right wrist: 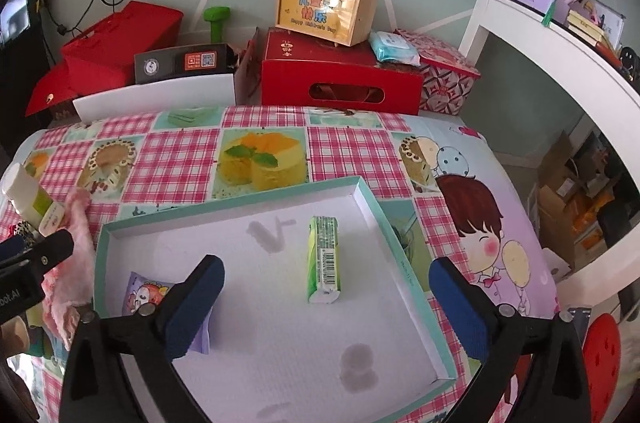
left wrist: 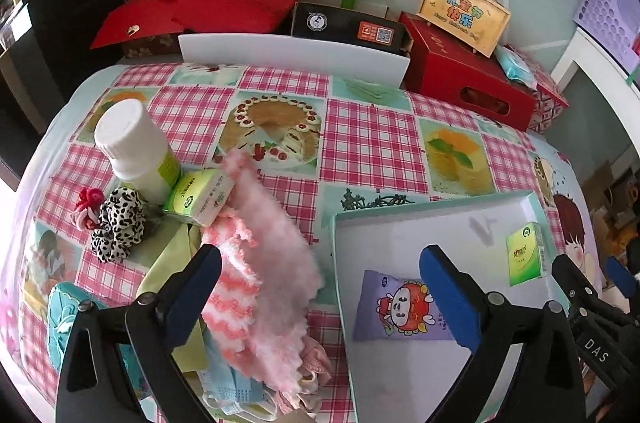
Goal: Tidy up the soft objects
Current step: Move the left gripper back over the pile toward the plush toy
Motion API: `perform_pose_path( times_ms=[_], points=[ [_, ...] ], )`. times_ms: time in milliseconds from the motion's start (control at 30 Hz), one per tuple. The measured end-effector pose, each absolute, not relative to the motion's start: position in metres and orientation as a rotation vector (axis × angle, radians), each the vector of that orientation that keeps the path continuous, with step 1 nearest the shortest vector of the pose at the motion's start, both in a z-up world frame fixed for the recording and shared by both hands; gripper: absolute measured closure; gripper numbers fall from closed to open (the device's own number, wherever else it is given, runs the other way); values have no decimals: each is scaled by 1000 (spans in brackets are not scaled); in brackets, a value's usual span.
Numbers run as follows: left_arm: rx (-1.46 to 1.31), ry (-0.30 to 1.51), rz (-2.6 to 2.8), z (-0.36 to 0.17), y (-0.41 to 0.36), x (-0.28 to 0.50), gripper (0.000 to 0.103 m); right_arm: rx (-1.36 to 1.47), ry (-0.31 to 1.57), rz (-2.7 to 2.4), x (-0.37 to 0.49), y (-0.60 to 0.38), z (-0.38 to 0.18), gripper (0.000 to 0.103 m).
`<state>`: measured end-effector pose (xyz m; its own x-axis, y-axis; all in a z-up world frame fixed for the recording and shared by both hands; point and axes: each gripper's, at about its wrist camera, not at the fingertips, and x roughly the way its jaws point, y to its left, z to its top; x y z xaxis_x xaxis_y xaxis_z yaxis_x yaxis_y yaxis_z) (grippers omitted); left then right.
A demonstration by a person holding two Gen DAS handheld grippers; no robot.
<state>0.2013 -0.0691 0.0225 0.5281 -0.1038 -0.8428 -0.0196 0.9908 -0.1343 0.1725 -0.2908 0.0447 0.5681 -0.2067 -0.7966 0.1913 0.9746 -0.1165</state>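
**Sorting the soft pile into the tray**

Looking through the left wrist view, I see my left tool [left wrist: 320,287] spread wide and holding nothing. The pink fluffy cloth [left wrist: 264,263] lies between its fingers, nearer the left one, its long axis running away from me toward the white bottle [left wrist: 136,147]. It tops a heap with a face mask [left wrist: 236,389], beside a green tissue pack [left wrist: 202,197] and a leopard scrunchie [left wrist: 120,223]. The tray [left wrist: 340,255] sits just right of the heap, already holding a purple wipes packet [left wrist: 400,307].

In the right wrist view, my right tool [right wrist: 326,295] hangs released over the tray [right wrist: 404,255], where a second tissue pack [right wrist: 324,259] lies lengthwise ahead. The cloth [right wrist: 68,263] is off at the left edge, so I judge the left arm far nearer for the pick.
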Motion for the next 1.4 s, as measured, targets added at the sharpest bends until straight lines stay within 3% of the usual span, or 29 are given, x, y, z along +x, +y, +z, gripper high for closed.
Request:
perform_pose_path(
  times_ms=[467,733,1400],
  points=[
    [-209,954,-63,35,-56,199,4,10,940,-203,173,-288,44,0],
    [-260,911,-14,49,-31,196,4,166,896,-136,171,-290,52,0],
    [-338,791,310,72,96,174,4,84,860,-124,176,-233,53,0]
  ],
)
